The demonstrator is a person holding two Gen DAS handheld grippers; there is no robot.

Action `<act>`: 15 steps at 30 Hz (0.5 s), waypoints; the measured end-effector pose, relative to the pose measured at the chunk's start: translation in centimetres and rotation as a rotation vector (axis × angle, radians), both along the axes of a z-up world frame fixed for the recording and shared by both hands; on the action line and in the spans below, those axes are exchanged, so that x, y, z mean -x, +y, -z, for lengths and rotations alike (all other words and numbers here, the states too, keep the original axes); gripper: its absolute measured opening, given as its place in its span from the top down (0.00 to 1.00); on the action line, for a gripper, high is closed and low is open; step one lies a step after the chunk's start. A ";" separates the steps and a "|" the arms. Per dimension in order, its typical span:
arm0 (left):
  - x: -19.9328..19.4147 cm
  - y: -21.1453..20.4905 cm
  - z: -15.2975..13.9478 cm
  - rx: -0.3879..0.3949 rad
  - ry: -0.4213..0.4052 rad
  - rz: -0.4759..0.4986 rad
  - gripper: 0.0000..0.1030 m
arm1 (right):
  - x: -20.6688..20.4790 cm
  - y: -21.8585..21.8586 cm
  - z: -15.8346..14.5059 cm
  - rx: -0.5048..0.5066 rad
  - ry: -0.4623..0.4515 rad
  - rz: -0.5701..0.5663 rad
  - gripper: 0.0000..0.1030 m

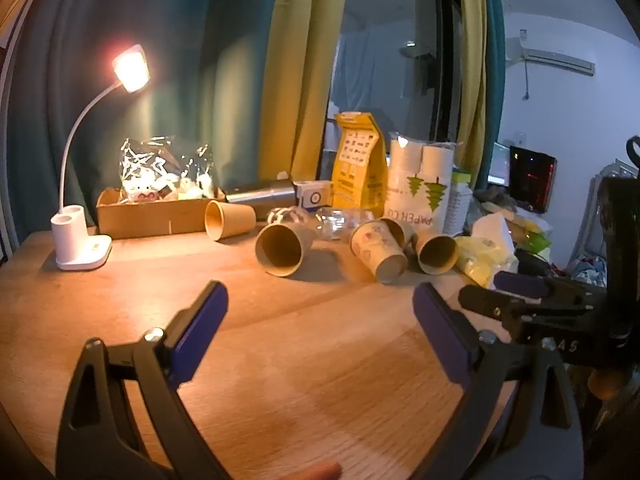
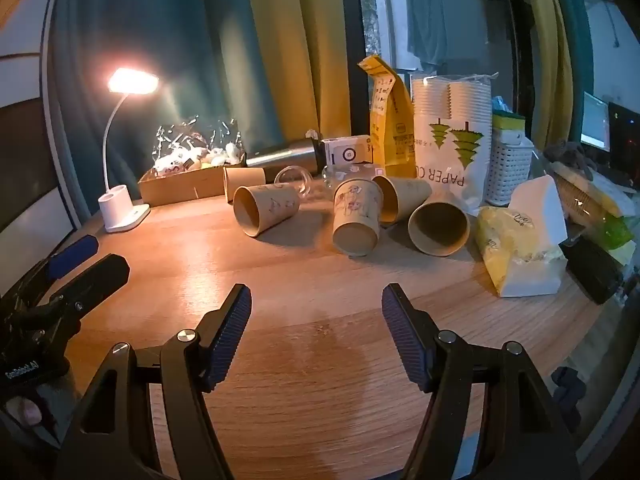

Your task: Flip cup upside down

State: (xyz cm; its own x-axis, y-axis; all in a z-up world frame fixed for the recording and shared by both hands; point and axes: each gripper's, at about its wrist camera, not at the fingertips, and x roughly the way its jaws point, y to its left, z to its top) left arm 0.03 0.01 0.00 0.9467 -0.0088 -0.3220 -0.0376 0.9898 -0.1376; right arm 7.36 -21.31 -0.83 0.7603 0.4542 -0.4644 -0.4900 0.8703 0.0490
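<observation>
Several brown paper cups lie on their sides at the back of the wooden table (image 1: 280, 340): one (image 1: 282, 246) (image 2: 264, 208) with its mouth toward me, a printed one (image 1: 378, 252) (image 2: 356, 216) with its base toward me, another (image 1: 436, 254) (image 2: 438, 228) to its right, one (image 2: 400, 196) behind, and one (image 1: 228, 220) (image 2: 242, 180) by the cardboard box. My left gripper (image 1: 320, 304) is open and empty, above the table short of the cups. My right gripper (image 2: 316, 304) is open and empty too; it shows at the right in the left wrist view (image 1: 504, 292).
A lit white desk lamp (image 1: 80, 240) (image 2: 120, 208) stands at the back left. A cardboard box (image 1: 152, 216) with a plastic bag, a steel flask (image 2: 284, 156), a yellow bag (image 1: 358, 164), a paper cup pack (image 2: 452, 148), a white basket (image 2: 508, 168) and tissues (image 2: 520, 252) line the back and right.
</observation>
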 end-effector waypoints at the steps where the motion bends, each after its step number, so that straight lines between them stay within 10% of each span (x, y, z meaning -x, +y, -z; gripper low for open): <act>1: 0.0 0.0 0.0 -0.004 -0.002 0.002 0.08 | 0.1 -0.1 0.0 -0.001 -0.002 0.001 0.31; 15: 0.2 -0.5 0.1 -0.016 -0.013 0.018 0.08 | 0.1 0.6 0.2 0.021 0.007 -0.013 0.31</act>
